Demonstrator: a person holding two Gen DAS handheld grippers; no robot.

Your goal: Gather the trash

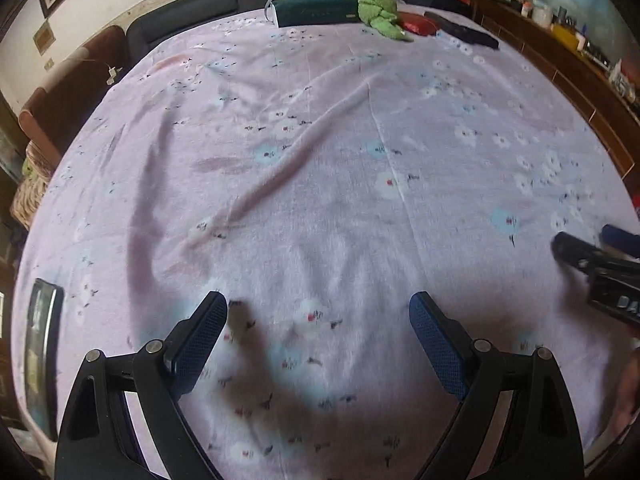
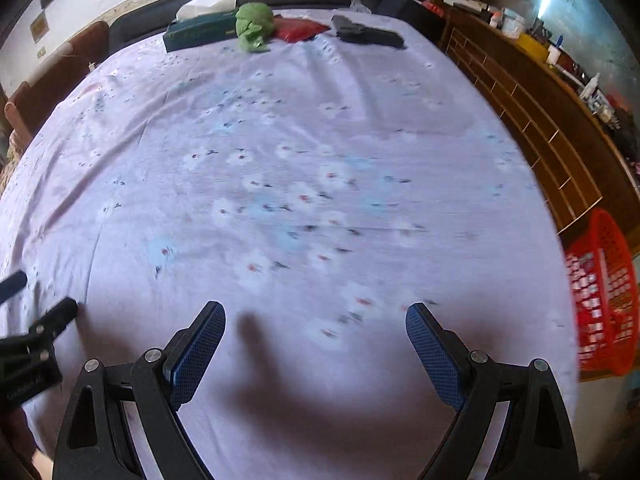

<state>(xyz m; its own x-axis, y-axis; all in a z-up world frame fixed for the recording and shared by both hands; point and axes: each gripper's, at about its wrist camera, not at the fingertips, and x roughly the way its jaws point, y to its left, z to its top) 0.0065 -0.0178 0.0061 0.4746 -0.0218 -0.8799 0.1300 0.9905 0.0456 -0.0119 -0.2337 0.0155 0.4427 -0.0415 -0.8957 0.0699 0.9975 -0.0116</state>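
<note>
The likeliest bits of trash I can see lie in a row at the far edge of the bed: a crumpled green wad (image 2: 253, 26), a red packet (image 2: 299, 29) touching its right side, and a dark flat thing (image 2: 368, 34) further right whose kind I cannot make out. A dark green tissue box (image 2: 200, 32) with white tissue sticking up sits just left of the wad. All 4 rest on the lilac flowered bedspread (image 2: 304, 152), well apart from both my grippers. My right gripper (image 2: 316, 316) hangs over the near part of the spread with its 2 blue-padded fingers (image 2: 434, 354) spread wide and nothing between them; only its shadow falls on the cloth below. My left gripper (image 1: 319, 308) is likewise wide open and holds nothing, and in the right wrist view just its tip shows at the left edge, cut off. Much of the floral print is smeared by blur, so small scraps on the cloth would be hard to tell. A red plastic basket (image 2: 604, 292) stands off the right side of the bed, partly cut by the picture edge, its contents unclear. At the left edge of the left wrist view lies a dark glossy slab (image 1: 42, 356), perhaps a phone, but distortion leaves me unsure. A wooden shelf unit (image 2: 532, 120) runs along the right, its clutter too small to read.
</note>
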